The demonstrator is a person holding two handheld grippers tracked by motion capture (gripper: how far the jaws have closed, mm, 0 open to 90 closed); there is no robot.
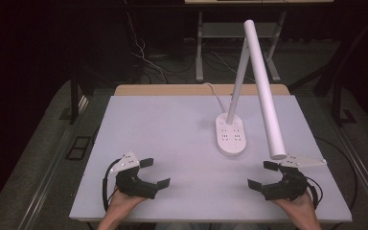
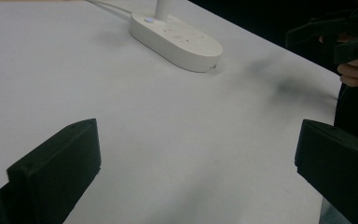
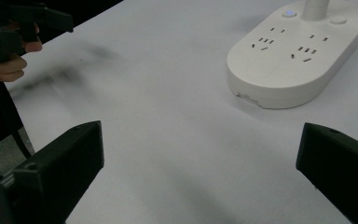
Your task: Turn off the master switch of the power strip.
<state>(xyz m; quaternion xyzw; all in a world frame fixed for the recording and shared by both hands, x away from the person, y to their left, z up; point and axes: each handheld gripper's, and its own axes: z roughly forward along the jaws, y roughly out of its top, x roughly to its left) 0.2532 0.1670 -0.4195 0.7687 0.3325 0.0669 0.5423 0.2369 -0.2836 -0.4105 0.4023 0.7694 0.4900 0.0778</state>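
A white desk lamp stands on the white table (image 1: 172, 124), its oval base (image 1: 230, 136) carrying power sockets and its long tube head (image 1: 264, 86) slanting down to the right. My left gripper (image 1: 154, 173) hovers open near the front left, jaws wide apart with nothing between them. My right gripper (image 1: 262, 175) is open at the front right, just below the tip of the lamp head. The lamp base (image 2: 176, 34) lies far ahead in the left gripper view, and the base (image 3: 294, 53) lies ahead to the right in the right gripper view.
A white cable (image 1: 216, 96) runs from the lamp base to the table's far edge. Beyond the table stand metal desk legs (image 1: 200, 48) and loose cords (image 1: 146, 57) on a dark floor. The table's front edge (image 1: 211, 219) is close under both hands.
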